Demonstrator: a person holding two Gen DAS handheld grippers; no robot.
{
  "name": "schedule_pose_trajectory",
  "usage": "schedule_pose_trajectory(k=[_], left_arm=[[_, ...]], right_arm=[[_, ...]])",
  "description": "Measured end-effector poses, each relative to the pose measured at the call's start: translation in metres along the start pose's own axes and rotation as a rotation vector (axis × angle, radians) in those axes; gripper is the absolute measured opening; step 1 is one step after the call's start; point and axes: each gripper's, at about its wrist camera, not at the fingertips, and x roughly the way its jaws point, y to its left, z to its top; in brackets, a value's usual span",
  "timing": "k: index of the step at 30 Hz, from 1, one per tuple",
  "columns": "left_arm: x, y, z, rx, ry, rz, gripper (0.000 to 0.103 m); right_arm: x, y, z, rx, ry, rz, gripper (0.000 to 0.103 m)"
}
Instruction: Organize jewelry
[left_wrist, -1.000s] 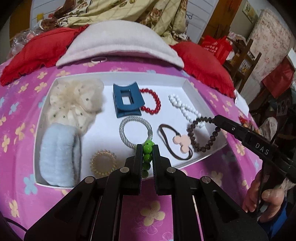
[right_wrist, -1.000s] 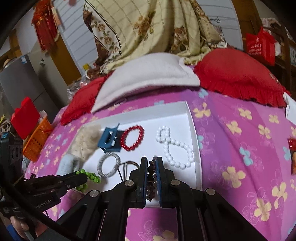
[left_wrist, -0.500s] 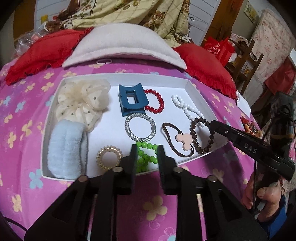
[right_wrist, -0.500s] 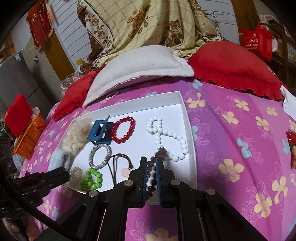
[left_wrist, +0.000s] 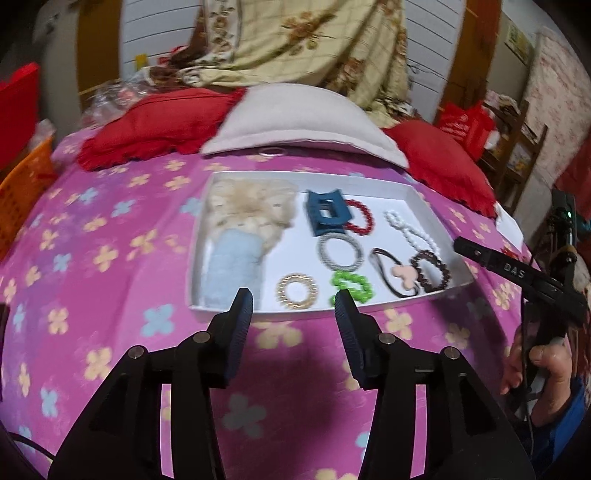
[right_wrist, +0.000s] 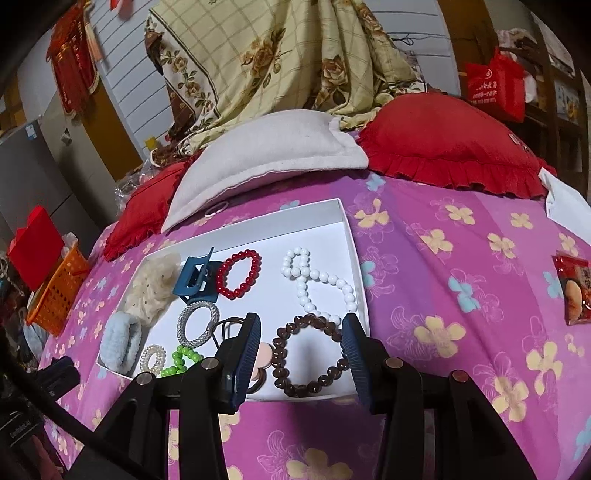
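A white tray (left_wrist: 369, 182) (right_wrist: 345, 225) lies on the pink flowered bedspread and holds several pieces. The green bead bracelet (left_wrist: 352, 286) (right_wrist: 181, 360) lies near its front edge beside a gold coil tie (left_wrist: 297, 291). The brown bead bracelet (right_wrist: 306, 354) (left_wrist: 430, 271) lies at the front right corner. My left gripper (left_wrist: 293, 306) is open and empty, pulled back in front of the tray. My right gripper (right_wrist: 301, 332) is open and empty, its fingers either side of the brown bracelet.
The tray also holds a blue claw clip (right_wrist: 194, 277), red bead bracelet (right_wrist: 238, 275), white pearl string (right_wrist: 317, 286), silver tie (right_wrist: 195, 323), cream scrunchie (left_wrist: 251, 206) and blue scrunchie (left_wrist: 232, 267). Red pillows (right_wrist: 454, 144) and a grey cushion (right_wrist: 273, 151) lie behind. An orange basket (right_wrist: 59, 291) stands left.
My left gripper let go of the green bracelet in the tray, opened and drew back. My right gripper let go of the brown bracelet in the tray and opened.
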Motion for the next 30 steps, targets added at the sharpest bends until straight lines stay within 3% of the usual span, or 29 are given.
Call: schedule_pose_trajectory(k=[8,19,30], left_arm=[[0.008,0.028,-0.004,-0.080,0.000,0.027,0.047],[0.018,0.030,-0.015,-0.006,-0.009,0.125,0.047],[0.024,0.030,-0.017,0.006,-0.006,0.134,0.048]], right_arm=[[0.004,0.002,-0.003,-0.016,0.001,-0.034,0.044],[0.003,-0.002,-0.001,-0.039,-0.024,-0.087,0.044],[0.018,0.032,-0.020,-0.164,0.040,-0.054,0.044]])
